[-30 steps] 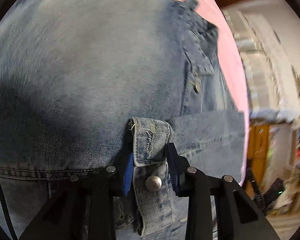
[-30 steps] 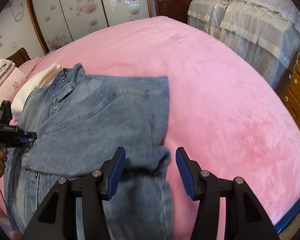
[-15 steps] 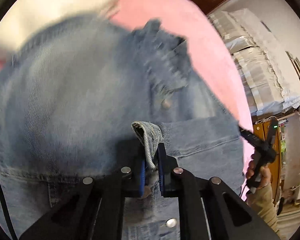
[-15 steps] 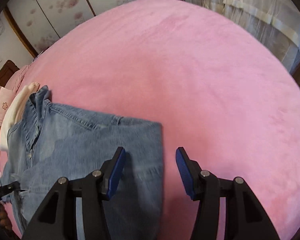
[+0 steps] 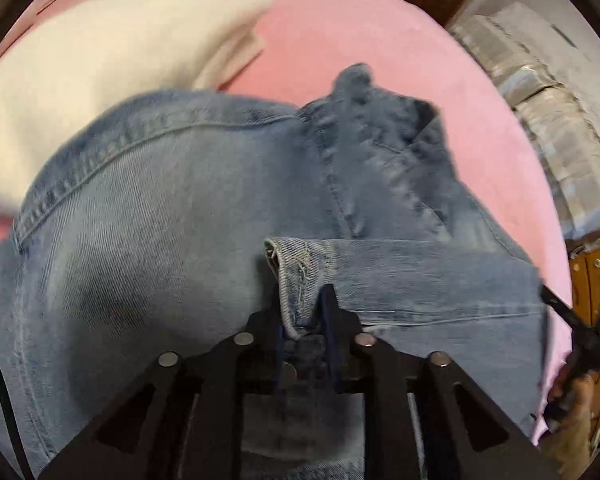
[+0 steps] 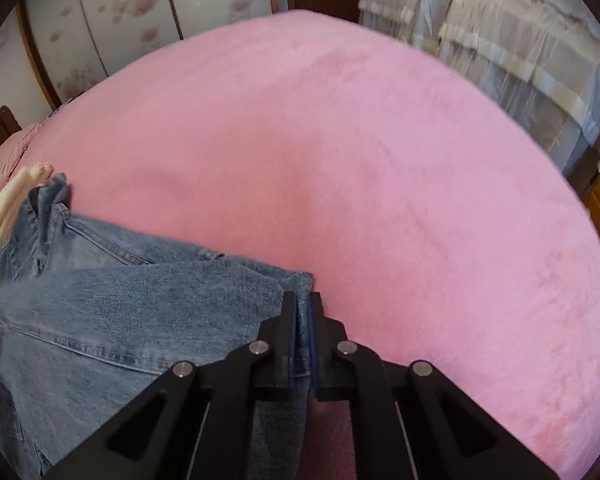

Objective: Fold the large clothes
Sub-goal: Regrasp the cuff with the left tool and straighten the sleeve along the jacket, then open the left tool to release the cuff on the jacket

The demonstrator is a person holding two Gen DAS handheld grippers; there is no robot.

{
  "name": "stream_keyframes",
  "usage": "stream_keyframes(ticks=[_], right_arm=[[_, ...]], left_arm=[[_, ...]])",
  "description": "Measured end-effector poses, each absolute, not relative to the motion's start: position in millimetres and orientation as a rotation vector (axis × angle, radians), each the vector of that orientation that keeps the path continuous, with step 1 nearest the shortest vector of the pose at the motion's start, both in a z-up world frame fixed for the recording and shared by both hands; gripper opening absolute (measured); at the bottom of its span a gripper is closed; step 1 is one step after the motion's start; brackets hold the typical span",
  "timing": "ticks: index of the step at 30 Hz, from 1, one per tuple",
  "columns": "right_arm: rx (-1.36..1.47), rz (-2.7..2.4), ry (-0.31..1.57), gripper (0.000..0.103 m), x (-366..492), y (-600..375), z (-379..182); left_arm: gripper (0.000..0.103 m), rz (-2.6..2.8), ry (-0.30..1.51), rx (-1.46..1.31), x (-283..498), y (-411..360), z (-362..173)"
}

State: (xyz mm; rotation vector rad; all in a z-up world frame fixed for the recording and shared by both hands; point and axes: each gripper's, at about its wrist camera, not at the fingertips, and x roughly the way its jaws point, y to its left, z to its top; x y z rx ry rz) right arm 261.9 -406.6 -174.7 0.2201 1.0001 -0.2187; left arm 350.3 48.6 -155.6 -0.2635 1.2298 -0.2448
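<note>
Denim jacket (image 5: 160, 220) hides the bed (image 6: 340, 160) beneath; its lower hem is cut off.

A fuzzy pink bedspread (image 6: 360, 168) covers the bed; a folded cream cloth (image 5: 100, 60) lies on it, beige lace-trimmed drapery (image 6: 500, 40) beyond

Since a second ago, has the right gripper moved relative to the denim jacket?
Yes. The right gripper has shifted to the denim jacket's right-hand edge, beside bare pink bedspread, and its jaws have just closed on that edge.
</note>
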Motion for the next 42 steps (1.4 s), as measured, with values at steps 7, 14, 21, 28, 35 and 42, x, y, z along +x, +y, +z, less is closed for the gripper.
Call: stream_keyframes(ticks=[7,14,21,28,35,42], right_arm=[[0.183,-0.134,0.959,0.048,210.4,-403.8,-123.6],[-0.001,-0.047,0.954,0.048,113.0,-364.5,-126.0],[0.025,-0.054,1.027,0.048,88.9,-351.0,-164.5],[0.039,-0.045,1.026,0.015,105.0,-342.3,-174.3],[0.175,-0.113,1.015,0.009,95.0,-356.8,-192.0],[0.280,-0.082,1.015,0.028,77.7,-365.4,-162.7]], left_arm=[[0.055,-0.255,1.226,-0.342,315.8,86.0,-125.3],[0.054,-0.283,1.274,-0.503,259.0,112.8,-140.6],[0.054,-0.284,1.258,-0.576,252.5,96.8,-170.5],[0.016,-0.256,1.214,-0.618,255.5,85.3,-177.9],[0.016,-0.243,1.200,-0.541,256.8,80.3,-186.7],[0.023,-0.251,1.201,-0.382,227.9,72.5,-151.1]])
